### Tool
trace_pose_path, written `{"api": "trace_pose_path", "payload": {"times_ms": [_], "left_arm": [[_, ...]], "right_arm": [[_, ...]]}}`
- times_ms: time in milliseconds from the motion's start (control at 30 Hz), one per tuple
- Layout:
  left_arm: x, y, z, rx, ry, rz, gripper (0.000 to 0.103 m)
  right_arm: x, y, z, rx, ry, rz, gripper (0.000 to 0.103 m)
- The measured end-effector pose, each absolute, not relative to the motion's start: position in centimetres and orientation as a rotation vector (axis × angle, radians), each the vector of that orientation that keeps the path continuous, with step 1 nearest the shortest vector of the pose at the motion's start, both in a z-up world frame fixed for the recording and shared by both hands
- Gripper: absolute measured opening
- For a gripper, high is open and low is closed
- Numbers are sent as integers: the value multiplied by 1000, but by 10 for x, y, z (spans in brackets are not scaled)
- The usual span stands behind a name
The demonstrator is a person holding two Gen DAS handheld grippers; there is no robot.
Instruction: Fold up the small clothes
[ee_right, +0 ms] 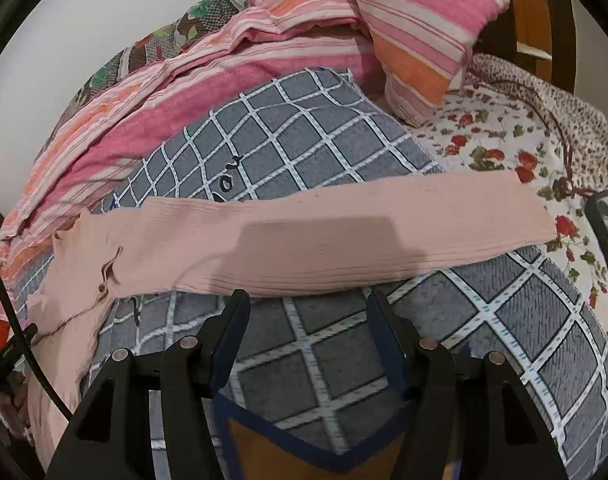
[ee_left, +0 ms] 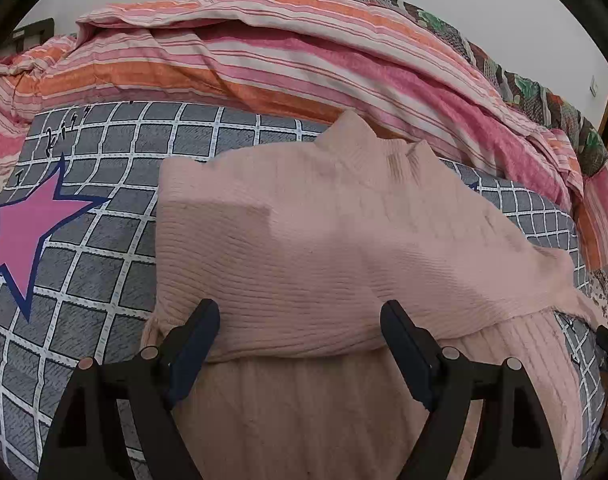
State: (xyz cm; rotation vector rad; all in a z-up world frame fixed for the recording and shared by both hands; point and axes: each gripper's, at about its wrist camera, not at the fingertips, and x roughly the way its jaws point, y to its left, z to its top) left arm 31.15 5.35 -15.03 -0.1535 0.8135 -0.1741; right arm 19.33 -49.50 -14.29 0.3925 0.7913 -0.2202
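Note:
A pale pink ribbed sweater (ee_left: 304,232) lies flat on a grey checked blanket (ee_left: 104,248), its collar pointing toward the far side. One layer is folded over the part nearest me. My left gripper (ee_left: 300,318) hovers over that folded edge with its jaws wide apart, the pads touching no cloth. In the right wrist view one sleeve (ee_right: 304,232) stretches straight across the blanket (ee_right: 383,352) from left to right. My right gripper (ee_right: 307,306) stands open just short of the sleeve's near edge, with only blanket between its fingers.
A pink and orange striped quilt (ee_left: 304,52) is heaped along the far side. A striped pillow (ee_right: 423,32) leans on a floral sheet (ee_right: 495,140). A dark phone (ee_right: 607,220) lies at the right edge. A black cable (ee_right: 8,300) runs down the left.

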Motion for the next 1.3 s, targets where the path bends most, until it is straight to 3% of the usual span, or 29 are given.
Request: {"api": "trace_pose_path", "payload": {"times_ms": [500,633,700,1000,1300], "left_arm": [[315,48,-151,-143,820,-192,86],[312,50,-150,-156,809,-197,86],[309,53,-149,-172,799,-198,86],[298,95,-136,-390,729,-199,86],[281,148,-130,-444,685,-119,86]], "right_arm": [[212,-550,-147,589,744,-252,57],[214,-555,-145,557,740,-314,33],[215,-557,-145,543,730,-339,9],[204,-502,-99,341,553,-368,6],[232,-361,-54,115,492,-219,6]]}}
